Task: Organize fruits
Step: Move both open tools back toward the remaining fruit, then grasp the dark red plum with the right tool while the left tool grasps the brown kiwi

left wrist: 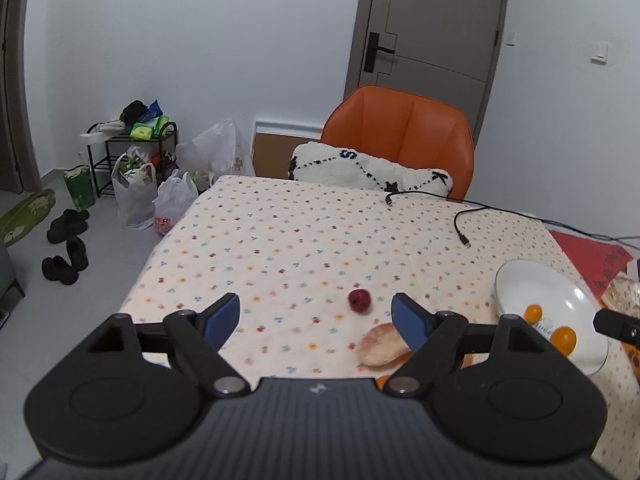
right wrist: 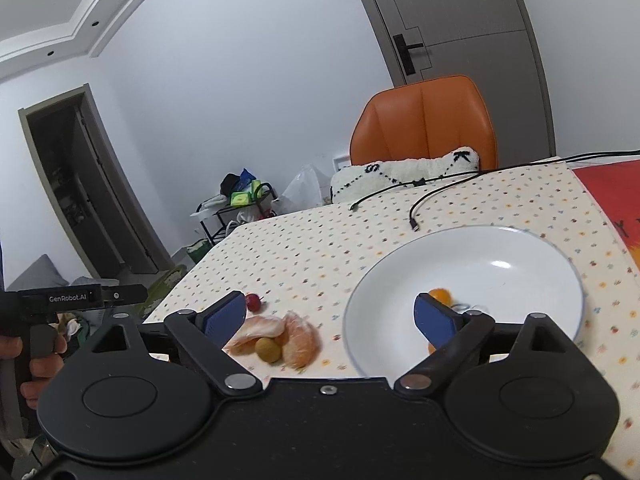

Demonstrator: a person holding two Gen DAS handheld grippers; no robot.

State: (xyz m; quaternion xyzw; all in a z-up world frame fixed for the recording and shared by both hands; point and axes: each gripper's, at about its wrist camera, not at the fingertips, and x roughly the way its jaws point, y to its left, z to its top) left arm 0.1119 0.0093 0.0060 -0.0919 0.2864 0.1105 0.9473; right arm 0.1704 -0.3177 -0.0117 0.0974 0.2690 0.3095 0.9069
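Your left gripper point(left wrist: 316, 312) hangs above the near part of the table point(left wrist: 280, 240) with its blue-padded jaws spread wide and nothing between them. Just beyond the gap sits a small red fruit point(left wrist: 359, 300) on the dotted cloth, apart from both pads. Nearer you and a little to the right lies a peeled citrus segment point(left wrist: 380, 347), partly hidden behind the right finger of that gripper. To the right stands the white plate point(left wrist: 520, 280), with two small orange fruits point(left wrist: 563, 339) lying in its near half.

Your right gripper point(right wrist: 330, 318) is also spread wide and holds nothing. Its right pad hangs over the near-left part of the white plate point(right wrist: 500, 248), and one small orange fruit point(right wrist: 440, 294) shows just behind that pad; a second one is mostly hidden below it. Left of the plate, on the cloth, lie the peeled citrus segments point(right wrist: 298, 342) in a loose cluster, with a small yellow-green fruit point(right wrist: 268, 350) touching them on the near side. The small red fruit point(right wrist: 253, 301) rests just beyond the cluster, close to the left pad.

Two black cables point(right wrist: 414, 210) trail across the far part of the table. Behind it stands an orange chair point(right wrist: 424, 120) with a white cushion point(right wrist: 404, 176) on the seat. At the far left of the right wrist view, your hand point(right wrist: 40, 360) grips the handle of the left gripper.
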